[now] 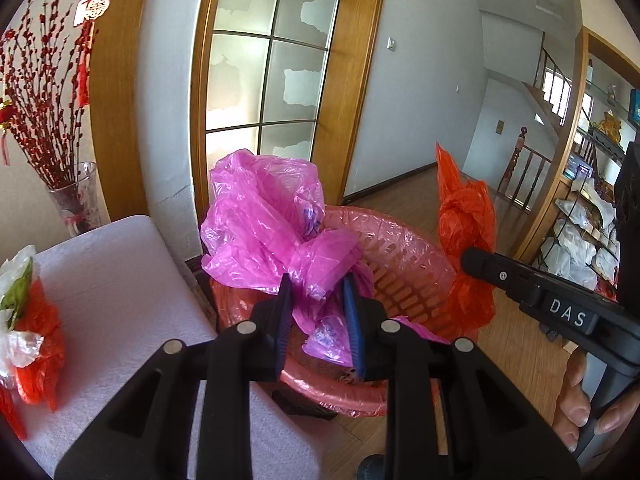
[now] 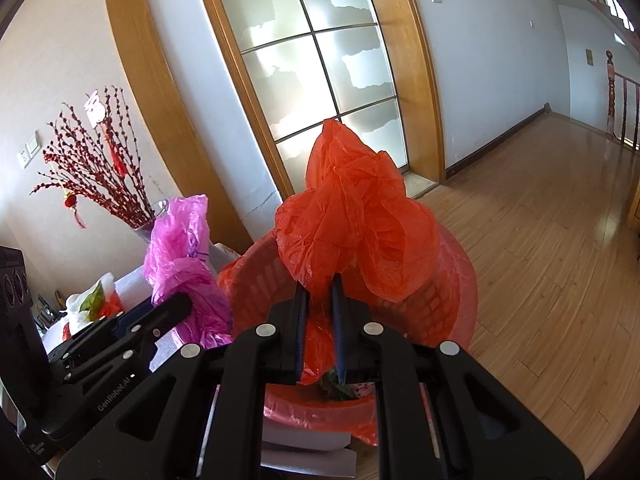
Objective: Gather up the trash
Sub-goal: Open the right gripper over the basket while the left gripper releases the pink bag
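My left gripper [image 1: 318, 284] is shut on a crumpled pink plastic bag [image 1: 264, 216] and holds it over the near left rim of a red slatted waste basket [image 1: 404, 264] lined with red plastic. My right gripper [image 2: 320, 282] is shut on a crumpled red plastic bag [image 2: 352, 216] and holds it above the same basket [image 2: 452, 304]. The pink bag also shows in the right wrist view [image 2: 180, 248], and the red bag in the left wrist view [image 1: 464, 216]. More red and white plastic trash [image 1: 28, 320] lies on a white padded surface [image 1: 116, 304] at the left.
A glass vase of red branches [image 1: 76, 196] stands behind the white surface. A wood-framed frosted glass door [image 1: 272, 64] is behind the basket. Wooden floor [image 2: 540, 240] stretches to the right. A shelf with bags [image 1: 580, 236] stands at the far right.
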